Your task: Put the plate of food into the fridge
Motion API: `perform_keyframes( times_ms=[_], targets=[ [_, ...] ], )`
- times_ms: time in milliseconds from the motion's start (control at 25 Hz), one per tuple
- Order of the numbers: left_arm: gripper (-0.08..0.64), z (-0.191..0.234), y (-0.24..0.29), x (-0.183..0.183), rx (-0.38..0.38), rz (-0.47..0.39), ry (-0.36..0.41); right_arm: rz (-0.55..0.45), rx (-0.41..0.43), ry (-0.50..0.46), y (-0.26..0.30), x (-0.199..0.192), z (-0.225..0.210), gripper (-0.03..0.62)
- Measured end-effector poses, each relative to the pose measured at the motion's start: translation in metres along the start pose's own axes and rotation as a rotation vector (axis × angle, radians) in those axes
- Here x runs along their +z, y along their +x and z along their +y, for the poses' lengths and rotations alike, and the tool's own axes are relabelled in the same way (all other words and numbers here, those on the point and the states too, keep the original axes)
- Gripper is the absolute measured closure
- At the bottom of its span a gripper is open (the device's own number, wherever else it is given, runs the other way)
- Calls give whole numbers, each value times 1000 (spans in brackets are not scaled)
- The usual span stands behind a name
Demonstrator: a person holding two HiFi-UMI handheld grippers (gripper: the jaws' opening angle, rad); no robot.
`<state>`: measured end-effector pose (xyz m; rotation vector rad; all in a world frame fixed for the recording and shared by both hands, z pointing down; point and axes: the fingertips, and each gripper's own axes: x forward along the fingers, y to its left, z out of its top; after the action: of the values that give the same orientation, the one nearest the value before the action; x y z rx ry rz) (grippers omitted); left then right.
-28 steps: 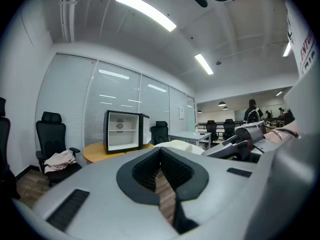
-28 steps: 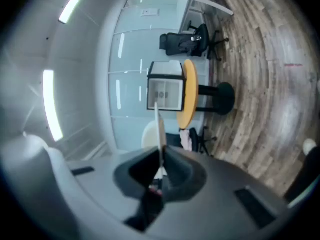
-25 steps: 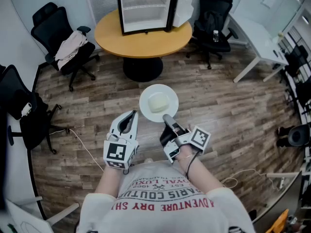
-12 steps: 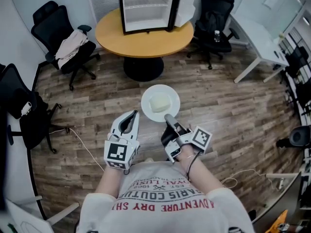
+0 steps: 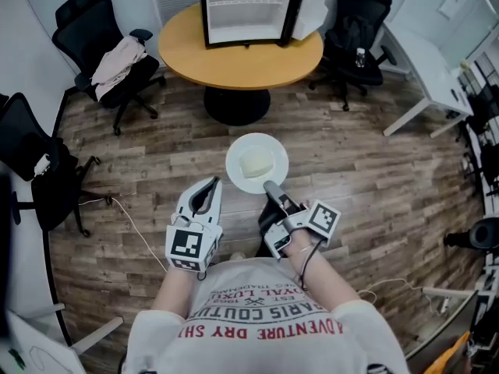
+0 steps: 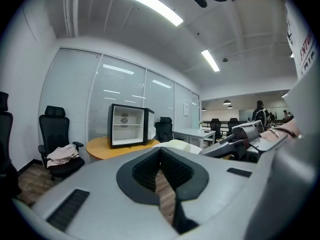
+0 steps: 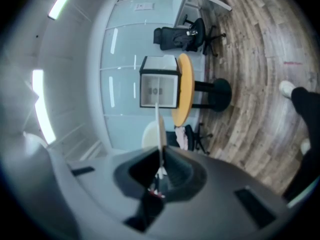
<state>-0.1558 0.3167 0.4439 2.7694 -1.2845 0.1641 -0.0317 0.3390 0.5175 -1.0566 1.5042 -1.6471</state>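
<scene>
Carrying stage, I'd say: pickup is done, the drop-off isn't. Going across, the left gripper (image 5: 206, 192) is near the body on the left, tips closed together with nothing in them, so it's just along for the ride. Far off in the middle of the room, the fridge (image 5: 245, 10) sits on a round table (image 5: 234, 65) with its door swung wide open and the shelves look bare, so no door to deal with. The plate (image 5: 236, 174) hangs over the wood floor, well apart from that table and nowhere close to the fridge. Just right of it, the right gripper (image 5: 270, 187) has its jaws pinched nearly closed on the plate's near rim; its own view shows the rim edge-on between the pads. What's left, as I read it: get over to the table, slide the plate onto a shelf, let go

Plate itself is plain white and round, held about level, with one pale squarish block of food (image 5: 256, 163) sitting in the middle. It's a thin rim grip from one side, so I'd guess it could tip if rushed
</scene>
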Motion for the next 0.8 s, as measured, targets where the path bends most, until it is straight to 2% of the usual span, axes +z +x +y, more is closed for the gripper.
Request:
perform_keyframes(
  times_ms=[320,800],
  targets=[
    [532,23,75,9,73,0,-12,74,13,-1,57,64,6,552],
    [531,45,239,46,183,-16,-30,165,40,-22,150,221,42,552]
  ],
)
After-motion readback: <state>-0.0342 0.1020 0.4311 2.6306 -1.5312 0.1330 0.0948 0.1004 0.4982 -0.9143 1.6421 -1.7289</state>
